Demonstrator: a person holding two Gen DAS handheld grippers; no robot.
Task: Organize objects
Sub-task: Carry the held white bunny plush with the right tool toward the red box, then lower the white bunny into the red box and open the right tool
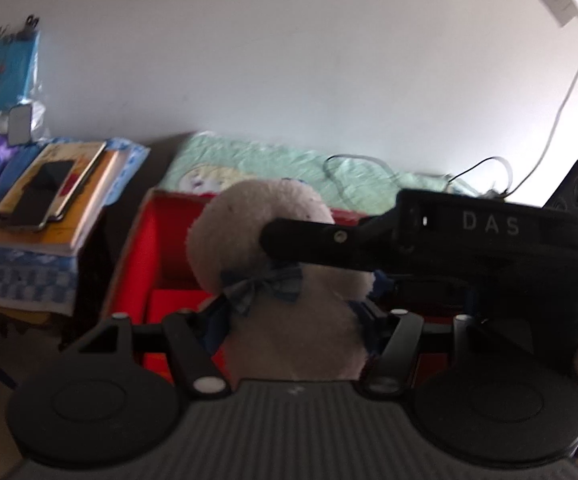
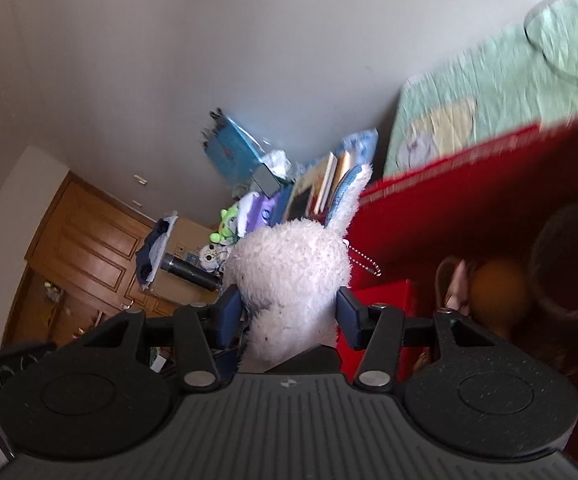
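Note:
A white plush toy [image 1: 281, 320] with a blue plaid bow sits between my left gripper's [image 1: 289, 312] fingers, which are shut on its body above a red box [image 1: 157, 236]. My right gripper [image 2: 289, 308] is shut on the same plush toy [image 2: 289, 276], near its head, and its long ear points up. The right gripper's black body [image 1: 469, 240], marked DAS, crosses the left wrist view and presses on the toy's head. The red box [image 2: 429, 200] fills the right of the right wrist view, with a dark cup [image 2: 569, 264] and an orange ball [image 2: 497, 288] inside.
A side table [image 1: 21, 280] with a blue cloth holds books [image 1: 53, 196], a phone and tissue packs at the left. A green quilted bed [image 1: 273, 160] with white cables lies behind the box. Wooden doors [image 2: 81, 252] and small plush toys [image 2: 225, 228] show at the far left.

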